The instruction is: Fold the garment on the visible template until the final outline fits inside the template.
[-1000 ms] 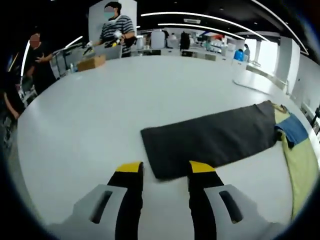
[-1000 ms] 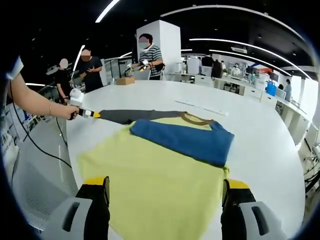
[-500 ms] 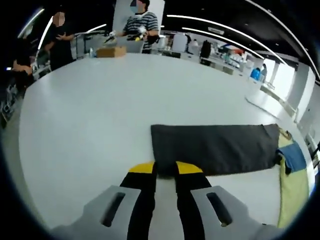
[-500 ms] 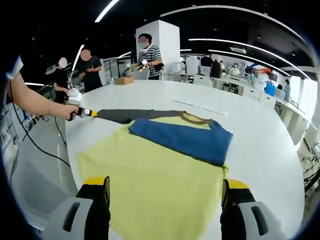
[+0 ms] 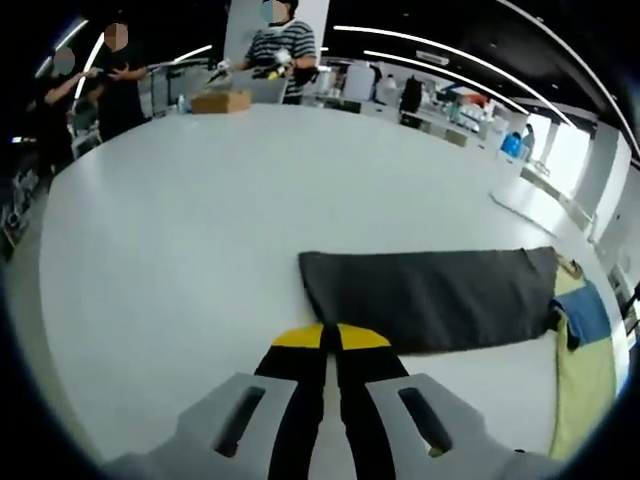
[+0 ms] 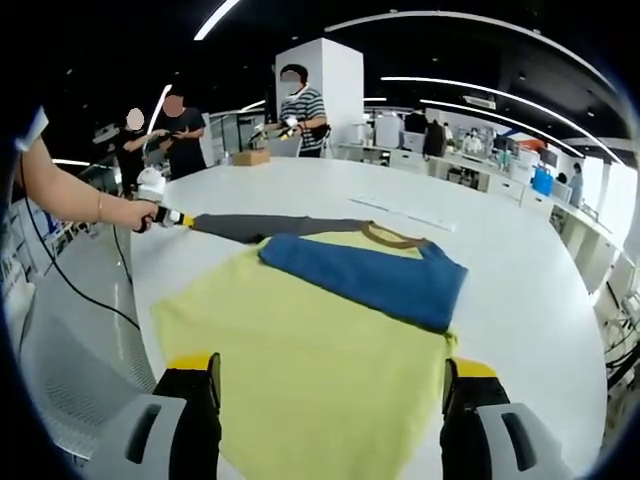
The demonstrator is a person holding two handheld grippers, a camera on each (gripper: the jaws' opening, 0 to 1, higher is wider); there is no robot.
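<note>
Nearby, left tongs (image 5: 331,338) pinch grey sleeve (image 5: 430,297); cardboard box (image 5: 221,101) far.

We are seeing a cardboard box (image 5: 221,101) sitting at the far edge of the white table (image 5: 180,250), with a person in a striped shirt (image 6: 302,110) standing just behind it.

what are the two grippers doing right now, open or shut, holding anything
Left gripper: shut on the edge of the dark grey sleeve.
Right gripper: open, holding nothing, jaws spread over the yellow shirt.
</note>
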